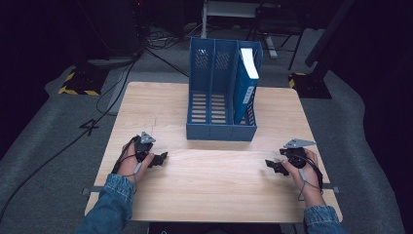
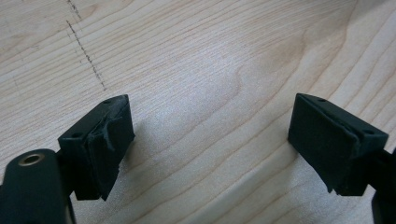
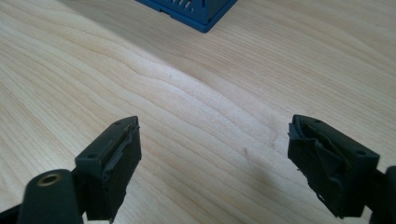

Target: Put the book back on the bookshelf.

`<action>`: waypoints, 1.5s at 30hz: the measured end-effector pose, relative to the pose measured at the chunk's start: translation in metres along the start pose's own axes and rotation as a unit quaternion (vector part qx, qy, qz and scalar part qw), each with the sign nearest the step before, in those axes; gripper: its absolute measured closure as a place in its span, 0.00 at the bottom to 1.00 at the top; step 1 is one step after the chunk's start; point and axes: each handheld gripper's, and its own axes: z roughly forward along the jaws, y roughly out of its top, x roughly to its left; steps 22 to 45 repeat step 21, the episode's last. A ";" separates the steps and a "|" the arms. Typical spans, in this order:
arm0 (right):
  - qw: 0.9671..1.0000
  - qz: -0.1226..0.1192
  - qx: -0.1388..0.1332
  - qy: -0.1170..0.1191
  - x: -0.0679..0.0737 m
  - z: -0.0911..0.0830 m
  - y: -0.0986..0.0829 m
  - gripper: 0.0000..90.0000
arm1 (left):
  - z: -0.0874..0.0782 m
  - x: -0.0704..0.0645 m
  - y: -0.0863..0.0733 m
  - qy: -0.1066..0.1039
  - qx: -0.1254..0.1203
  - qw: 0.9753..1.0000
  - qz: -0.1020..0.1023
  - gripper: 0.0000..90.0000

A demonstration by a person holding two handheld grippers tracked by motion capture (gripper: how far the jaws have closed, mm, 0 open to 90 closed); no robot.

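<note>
The table (image 1: 209,170) is showing a pale wood surface, smooth and matt, with wavy grain running across it and a faint dotted scratch line (image 2: 86,56) marking the finish. The left hand-held gripper (image 2: 210,140) is wearing matt black rubbery pads (image 2: 109,144), their facing torn and wrinkling at the edges; the right hand-held gripper (image 3: 212,163) is looking equally worn. The blue file rack (image 1: 221,92) is looking like hard, slotted plastic with a slight sheen. The sleeves (image 1: 114,200) are showing as blue denim cloth.
</note>
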 end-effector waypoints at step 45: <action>0.999 -0.003 -0.022 -0.028 -0.001 0.024 -0.010 0.14 | 0.000 0.000 0.000 0.000 0.002 1.000 0.005 0.16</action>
